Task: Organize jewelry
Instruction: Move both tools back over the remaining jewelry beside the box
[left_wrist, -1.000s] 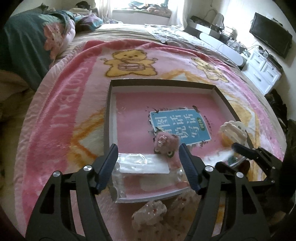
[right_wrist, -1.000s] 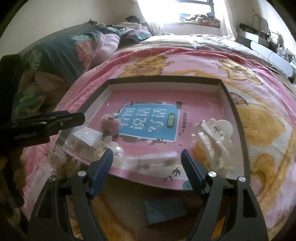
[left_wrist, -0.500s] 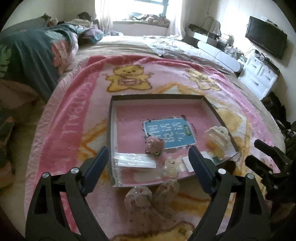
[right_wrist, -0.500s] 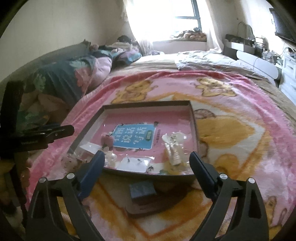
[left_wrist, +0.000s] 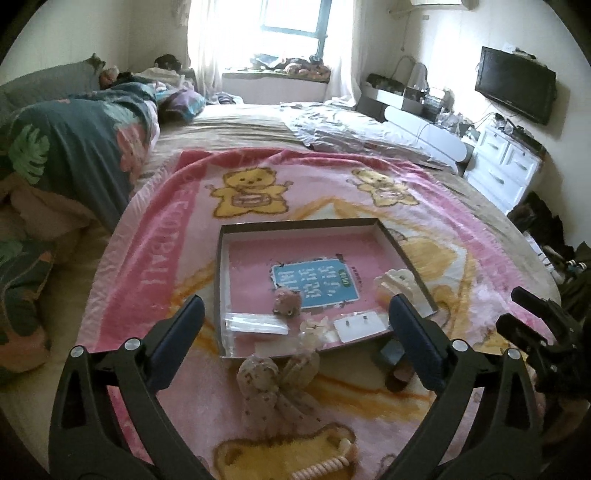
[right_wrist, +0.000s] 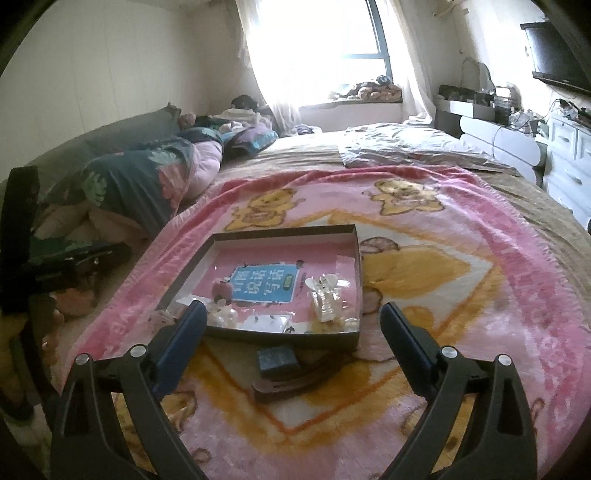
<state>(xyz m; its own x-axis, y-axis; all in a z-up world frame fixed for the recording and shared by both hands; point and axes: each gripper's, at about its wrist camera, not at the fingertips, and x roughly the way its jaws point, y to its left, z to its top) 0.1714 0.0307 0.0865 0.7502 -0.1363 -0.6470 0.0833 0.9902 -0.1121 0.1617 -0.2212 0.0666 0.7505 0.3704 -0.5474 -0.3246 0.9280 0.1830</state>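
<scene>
Both claws — left claw (left_wrist: 295, 326) opening, right claw (right_wrist: 291, 328) wide, both empty — hang short of the tray (left_wrist: 221, 280); the floral pouch (left_wrist: 275, 387) lies nearest the left, long axis running toward it.

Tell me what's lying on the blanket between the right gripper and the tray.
In the right wrist view, a small dark blue box on a brown piece lies between the open right gripper and the tray.

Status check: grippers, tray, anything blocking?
Left hand-held gripper opening, nothing between fingers; right hand-held gripper open, empty. Jewelry tray on blanket. Nothing blocking.
</scene>
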